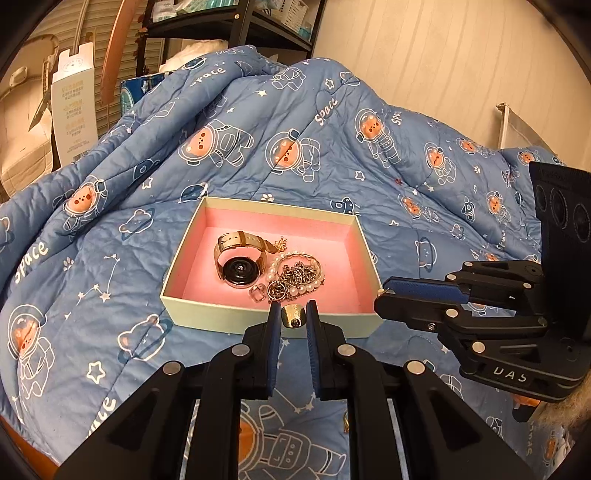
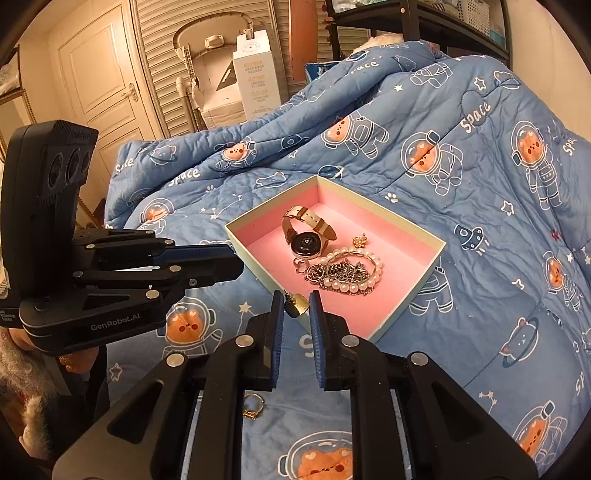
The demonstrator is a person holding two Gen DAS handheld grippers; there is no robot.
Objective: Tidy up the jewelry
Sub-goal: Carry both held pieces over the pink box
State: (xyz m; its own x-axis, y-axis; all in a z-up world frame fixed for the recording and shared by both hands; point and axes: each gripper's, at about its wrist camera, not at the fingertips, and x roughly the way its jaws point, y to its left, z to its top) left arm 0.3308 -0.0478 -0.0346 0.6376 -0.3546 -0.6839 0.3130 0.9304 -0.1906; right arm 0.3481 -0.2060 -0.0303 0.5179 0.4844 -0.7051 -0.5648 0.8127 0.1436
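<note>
Nearest the left wrist camera, the left gripper (image 1: 293, 307) has its jaws drawn in to a narrow gap, and a gold ring (image 1: 294, 317) with a dark stone sits clamped between the blue pads at the tips. This ring hangs just in front of the near wall of an open box (image 1: 221, 314), outside it and above the quilt (image 1: 110, 258).

In the right wrist view, the right gripper (image 2: 296, 296) stands the same way, jaws nearly closed on a second gold ring (image 2: 300, 304), also dark-stoned and tilted. It hangs at the box's near edge, over the wall. The two grippers are apart, the right one level with the box's near right corner.

Inside the pink-lined box the following are noted:
- a watch (image 1: 238, 267) with a pale strap, lying face up left of centre;
- a pearl bracelet (image 1: 306, 286) just right of the watch, encircling a heap of silver chain (image 1: 297, 273);
- a small clear ring (image 1: 257, 293) by the near wall, beside the bracelet;
- a small gold charm (image 1: 282, 242) behind the bracelet.

The right half of the box floor is bare lining.

One loose ring (image 2: 253, 404), gold, lies on the quilt beneath the right gripper, outside the box.

Behind the bed stand a white carton (image 1: 72, 107), a dark shelf unit (image 1: 236, 29) and a panelled door (image 2: 99, 74).
</note>
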